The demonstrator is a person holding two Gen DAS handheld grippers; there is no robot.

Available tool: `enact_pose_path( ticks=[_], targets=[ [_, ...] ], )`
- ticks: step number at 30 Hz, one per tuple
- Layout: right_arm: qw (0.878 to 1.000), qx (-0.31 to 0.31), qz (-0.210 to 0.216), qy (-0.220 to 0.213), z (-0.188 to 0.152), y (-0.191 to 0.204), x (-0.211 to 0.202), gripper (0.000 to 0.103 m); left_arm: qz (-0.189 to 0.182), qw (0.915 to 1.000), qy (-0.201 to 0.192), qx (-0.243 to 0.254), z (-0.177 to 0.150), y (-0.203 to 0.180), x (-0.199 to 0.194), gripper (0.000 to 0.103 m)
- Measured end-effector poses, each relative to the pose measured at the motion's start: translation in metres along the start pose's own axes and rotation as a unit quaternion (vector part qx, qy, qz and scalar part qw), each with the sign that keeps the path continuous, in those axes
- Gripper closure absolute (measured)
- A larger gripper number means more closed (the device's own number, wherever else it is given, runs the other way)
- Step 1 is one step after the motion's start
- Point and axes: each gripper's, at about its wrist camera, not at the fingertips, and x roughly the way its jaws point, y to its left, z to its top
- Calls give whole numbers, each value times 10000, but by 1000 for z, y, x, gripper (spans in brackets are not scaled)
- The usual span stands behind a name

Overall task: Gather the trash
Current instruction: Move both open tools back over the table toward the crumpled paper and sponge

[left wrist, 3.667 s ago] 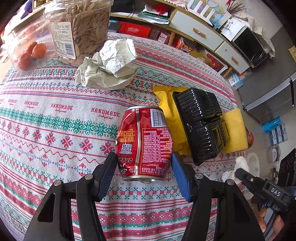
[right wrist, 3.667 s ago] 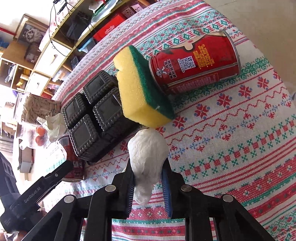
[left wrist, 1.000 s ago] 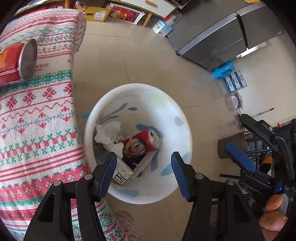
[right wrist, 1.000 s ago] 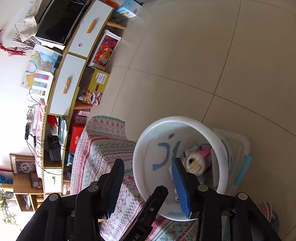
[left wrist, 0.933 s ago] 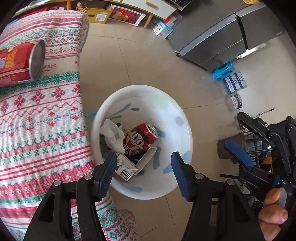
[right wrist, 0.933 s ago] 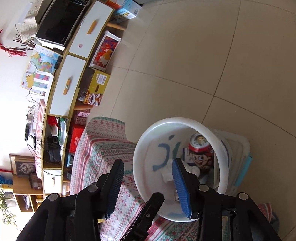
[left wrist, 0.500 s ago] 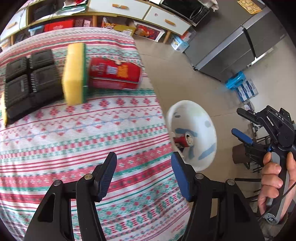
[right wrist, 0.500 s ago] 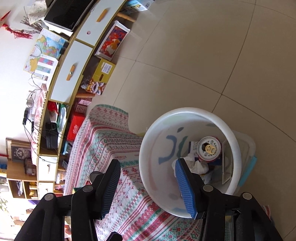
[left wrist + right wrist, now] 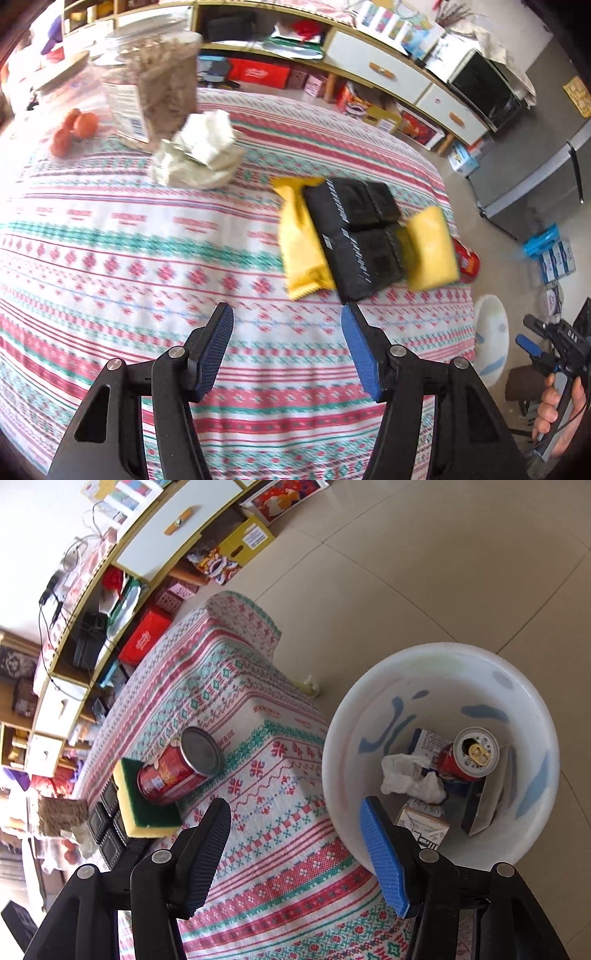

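Observation:
My left gripper (image 9: 286, 347) is open and empty above the patterned tablecloth (image 9: 110, 258). A crumpled paper wad (image 9: 199, 155) lies at the far side of the table beside a clear jar (image 9: 155, 85). My right gripper (image 9: 295, 849) is open and empty above the table's edge and the white bin (image 9: 532, 834). The bin holds a red can (image 9: 469, 757), a white tissue wad (image 9: 410, 779) and cartons (image 9: 421, 821). A second red can (image 9: 177, 771) lies on its side on the table next to a yellow-green sponge (image 9: 136, 808).
A black tray (image 9: 354, 236) lies on a yellow packet (image 9: 299, 243), with the sponge (image 9: 432, 247) to its right. Tomatoes in a bag (image 9: 74, 129) sit far left. The bin (image 9: 491, 332) stands on the tiled floor off the table's right end. Low cabinets line the wall.
The can and the tissue wad have left the grippers and lie in the bin. My left gripper has swung from over the bin back over the table. My right gripper has stayed by the bin.

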Motion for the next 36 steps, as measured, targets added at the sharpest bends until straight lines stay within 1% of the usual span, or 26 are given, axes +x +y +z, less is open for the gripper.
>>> enact_pose_path(
  ticks=[5,7,9,12,17,21,23,26,29,32,33,35,36],
  targets=[
    [9973,-704,-156,105,-11,33,16,38,192,9988,-94,-445,35,51,-1,39],
    [9948,-1003,-175,80,-18,50,21,38,267,9976,-150,-622,43,60,3,39],
    [9911,-1316,-180,42,-24,67,27,38,185,9966,-176,-786,50,71,7,39],
    [9834,-1803,-194,12,-33,97,40,38,-20,9946,-133,-1030,59,75,19,39],
    [9692,-2460,-143,-8,-49,143,66,38,-9,9953,-254,-933,73,71,27,39],
    [9629,-2696,-141,42,-58,167,89,38,-258,9916,-242,-1243,86,77,37,39],
    [9595,-2807,-220,3,-61,176,97,38,-331,9902,-332,-1313,93,78,39,39],
    [9543,-2950,-468,-136,-63,185,105,38,-277,9914,-467,-1192,102,73,40,39],
    [9554,-2909,-503,-83,-61,185,113,39,-218,9923,-418,-1145,109,65,47,39],
    [9555,-2906,-502,-38,-60,188,120,44,58,9928,-439,-1112,115,59,54,39],
    [9551,-2918,-503,-40,-59,189,121,48,76,9927,-478,-1109,118,57,57,39],
    [9537,-2967,-491,-15,-59,192,125,56,20,9925,-533,-1096,120,56,61,39],
    [9525,-3002,-507,-18,-60,193,127,63,0,9927,-564,-1064,119,55,63,40]
  ],
)
